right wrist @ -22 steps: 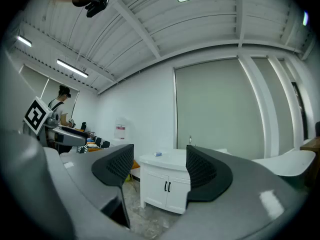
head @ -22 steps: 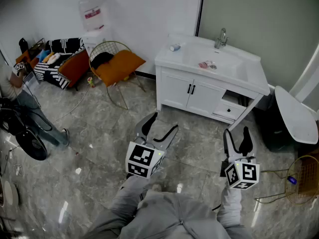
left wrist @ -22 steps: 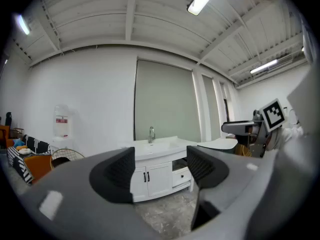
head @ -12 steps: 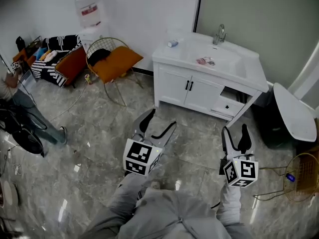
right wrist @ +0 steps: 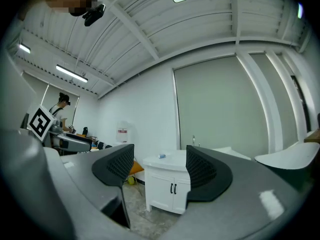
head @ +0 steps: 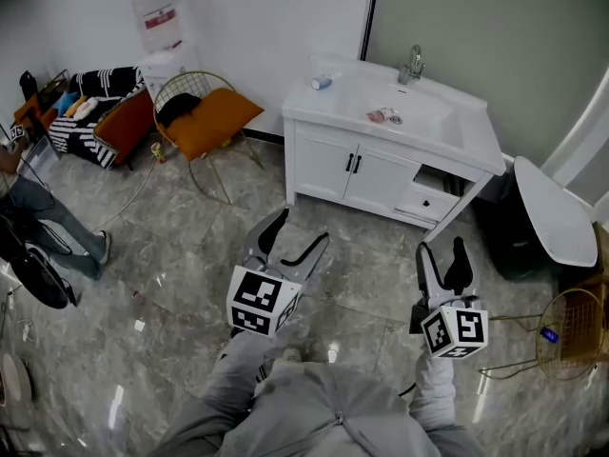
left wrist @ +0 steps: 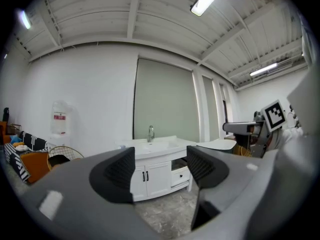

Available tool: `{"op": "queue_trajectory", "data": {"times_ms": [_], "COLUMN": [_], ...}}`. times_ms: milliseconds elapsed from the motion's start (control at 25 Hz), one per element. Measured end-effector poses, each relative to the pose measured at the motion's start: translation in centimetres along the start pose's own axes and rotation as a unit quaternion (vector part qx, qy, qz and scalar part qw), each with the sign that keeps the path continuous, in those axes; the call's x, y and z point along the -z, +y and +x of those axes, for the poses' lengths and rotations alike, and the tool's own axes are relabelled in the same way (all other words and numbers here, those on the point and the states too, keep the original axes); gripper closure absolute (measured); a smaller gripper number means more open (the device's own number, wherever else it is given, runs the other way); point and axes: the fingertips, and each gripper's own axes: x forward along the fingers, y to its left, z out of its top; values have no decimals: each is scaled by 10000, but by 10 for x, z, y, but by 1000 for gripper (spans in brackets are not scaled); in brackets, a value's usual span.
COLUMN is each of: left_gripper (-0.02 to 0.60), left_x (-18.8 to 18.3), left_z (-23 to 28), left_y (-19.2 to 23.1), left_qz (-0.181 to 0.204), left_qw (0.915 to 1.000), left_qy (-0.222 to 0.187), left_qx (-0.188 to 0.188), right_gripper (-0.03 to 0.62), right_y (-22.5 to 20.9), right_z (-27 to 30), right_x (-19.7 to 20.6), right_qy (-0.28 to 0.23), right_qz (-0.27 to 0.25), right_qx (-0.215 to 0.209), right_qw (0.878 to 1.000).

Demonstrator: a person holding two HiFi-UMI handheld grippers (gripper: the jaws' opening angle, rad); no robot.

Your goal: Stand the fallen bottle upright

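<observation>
bottle (head: 322,82): small, pale, blue-tipped | lying on vanity (head: 324,165)

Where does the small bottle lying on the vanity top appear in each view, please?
Head view: bottle, upper middle, at the left rear corner of the vanity top.
Left gripper view: too small to make out.
Right gripper view: bottle, picture centre, far off.
Shared landmark: the faucet, in all three.
</observation>
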Motion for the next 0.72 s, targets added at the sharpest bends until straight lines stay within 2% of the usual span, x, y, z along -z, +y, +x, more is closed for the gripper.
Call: {"op": "queue_trajectory", "data": {"times_ms": [200, 480, 720], "left_gripper": [233, 233, 233], "left_x": [5, 21, 27], "left_z": [2, 10, 38], "left_y": [28, 68, 83], "left_qz": [-74, -91, -103], "left_qw": [9999, 9996, 9991], "left_qy": [44, 182, 251], "left_qx": [54, 189, 330], "right_gripper": [267, 267, 267], "right_y": [24, 48, 41], "right_z": [15, 39, 60], "right_x": [11, 28, 44], "right_qy": [102, 201, 376], "right_qz": [196, 394, 453], "right_qx": [-106, 27, 140], "right_qw": [9997, 9990, 9982]}}
